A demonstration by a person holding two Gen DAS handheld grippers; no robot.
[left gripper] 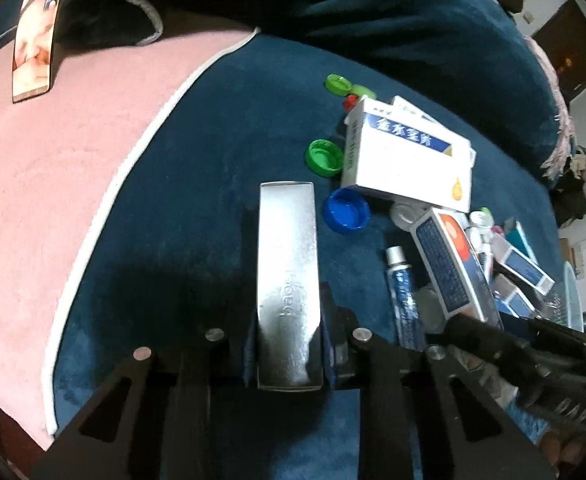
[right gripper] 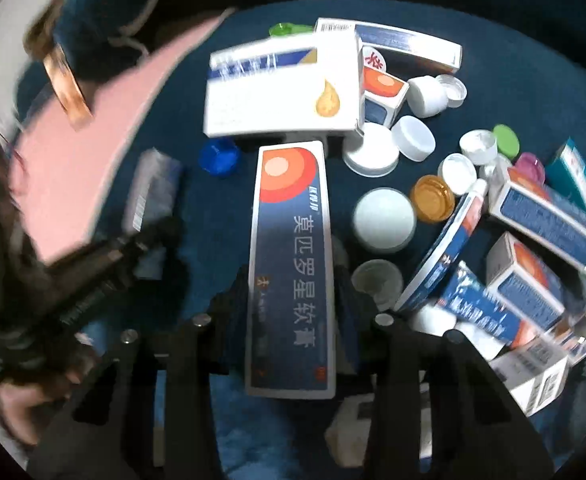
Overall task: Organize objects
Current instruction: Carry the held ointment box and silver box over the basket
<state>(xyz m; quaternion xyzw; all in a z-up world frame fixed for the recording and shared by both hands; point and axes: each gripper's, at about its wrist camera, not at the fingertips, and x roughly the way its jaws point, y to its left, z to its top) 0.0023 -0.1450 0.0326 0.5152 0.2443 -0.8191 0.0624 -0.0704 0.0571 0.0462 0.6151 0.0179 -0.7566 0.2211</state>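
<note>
My left gripper (left gripper: 287,344) is shut on a silver box (left gripper: 287,280) and holds it above the dark blue blanket (left gripper: 197,184). My right gripper (right gripper: 291,320) is shut on a long dark blue ointment box (right gripper: 291,264) with an orange-red sun mark, over a pile of boxes and caps. A large white box with a gold drop (right gripper: 281,92) lies just beyond it; it also shows in the left wrist view (left gripper: 409,156). The left gripper with the silver box shows blurred in the right wrist view (right gripper: 149,192).
Green caps (left gripper: 325,158) and a blue cap (left gripper: 347,210) lie by the white box. White jars (right gripper: 385,218), an amber cap (right gripper: 433,198), tubes (right gripper: 477,308) and several blue boxes (right gripper: 549,216) crowd the right. A pink blanket (left gripper: 53,184) covers the left. A photo card (left gripper: 35,44) lies far left.
</note>
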